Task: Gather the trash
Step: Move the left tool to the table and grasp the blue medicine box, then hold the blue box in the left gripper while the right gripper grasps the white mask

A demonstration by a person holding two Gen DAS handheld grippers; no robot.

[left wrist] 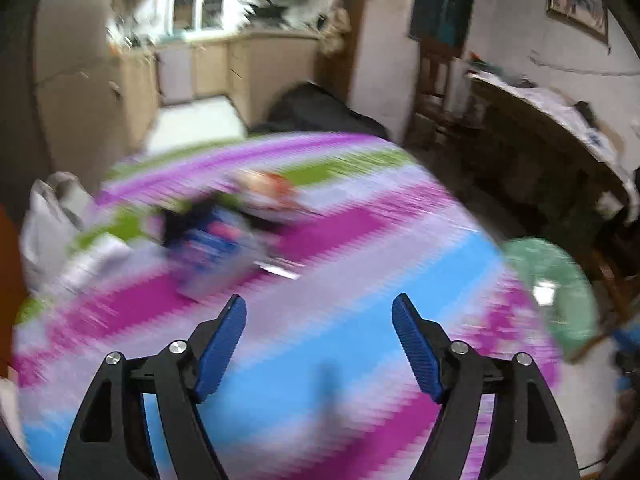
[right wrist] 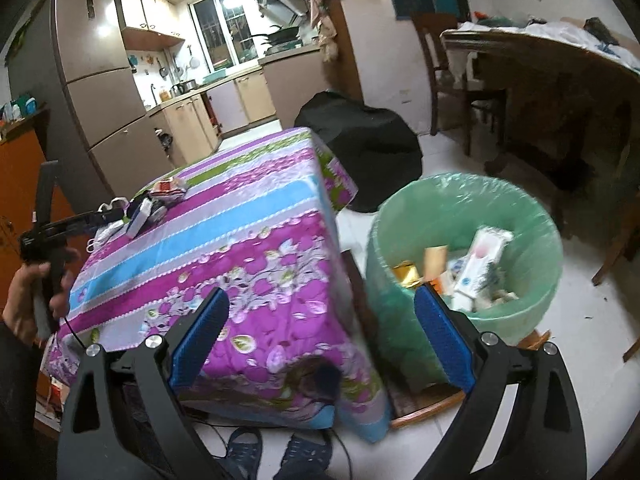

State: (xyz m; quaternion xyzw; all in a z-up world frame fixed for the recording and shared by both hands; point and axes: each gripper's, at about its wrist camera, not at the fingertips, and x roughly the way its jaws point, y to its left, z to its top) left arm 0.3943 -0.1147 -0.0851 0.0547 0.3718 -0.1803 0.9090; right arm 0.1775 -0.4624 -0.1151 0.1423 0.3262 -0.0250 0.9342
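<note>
A table under a striped floral cloth [right wrist: 248, 216] carries a small heap of trash [right wrist: 148, 208] at its far left: a red-and-white wrapper [right wrist: 168, 189] and a blue-and-white packet [right wrist: 138, 216]. The left wrist view is badly blurred; there the blue packet [left wrist: 212, 244] and an orange-white wrapper [left wrist: 268, 194] lie ahead of my left gripper [left wrist: 319, 300], which is open and empty over the cloth. My right gripper [right wrist: 322, 290] is open and empty, between the table's corner and a green-lined bin [right wrist: 386, 300]. A white carton [right wrist: 480, 264] and wrappers lie in the bin.
A hand [right wrist: 28, 292] holds the left gripper's handle at the far left. A black bag [right wrist: 360, 152] sits behind the table. A dark wooden table [right wrist: 552, 88] and chair [right wrist: 444, 68] stand right. Feet in blue slippers [right wrist: 244, 452] are below. The bin [left wrist: 560, 280] shows right of the cloth.
</note>
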